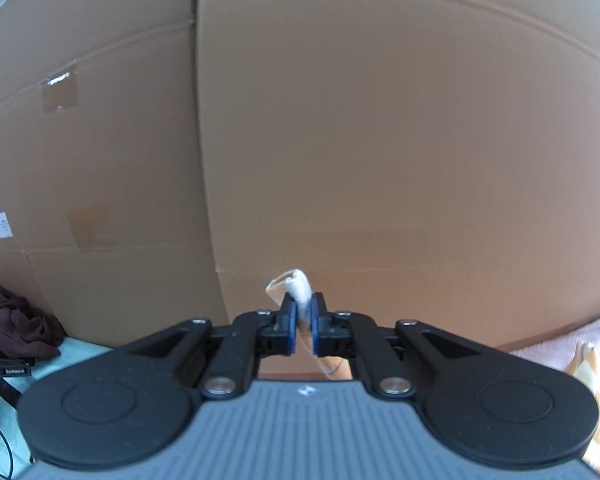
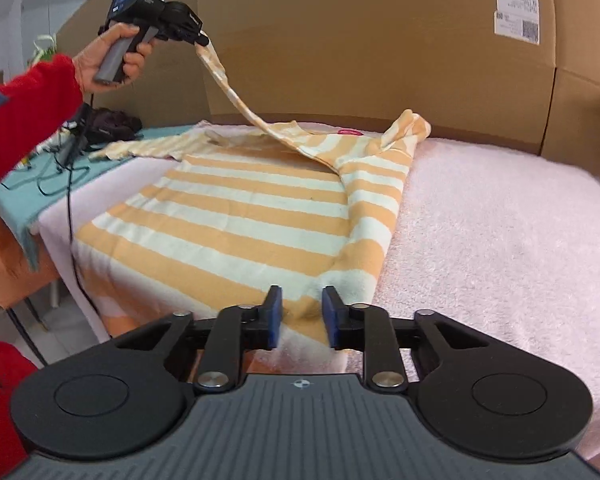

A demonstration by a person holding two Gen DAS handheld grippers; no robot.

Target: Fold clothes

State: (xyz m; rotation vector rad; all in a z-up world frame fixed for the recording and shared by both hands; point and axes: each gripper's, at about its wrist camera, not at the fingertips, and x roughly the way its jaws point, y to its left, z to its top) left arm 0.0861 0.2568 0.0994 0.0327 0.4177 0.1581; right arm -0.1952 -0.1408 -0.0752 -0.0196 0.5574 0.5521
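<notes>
An orange-and-white striped shirt (image 2: 240, 220) lies spread on a pink towel-covered table (image 2: 500, 240). My left gripper (image 1: 303, 312) is shut on the cuff of one sleeve (image 1: 296, 286). In the right wrist view that gripper (image 2: 202, 42) holds the sleeve (image 2: 236, 96) raised high above the far left of the shirt. My right gripper (image 2: 300, 312) is open, low over the shirt's near hem, with nothing between its pads. The other sleeve (image 2: 148, 148) lies flat toward the left.
Large cardboard boxes (image 2: 380, 40) stand along the back of the table. A dark maroon garment (image 2: 108, 124) and black cables (image 2: 60, 168) lie on a teal cloth (image 2: 16, 196) at the left. The pink towel extends to the right of the shirt.
</notes>
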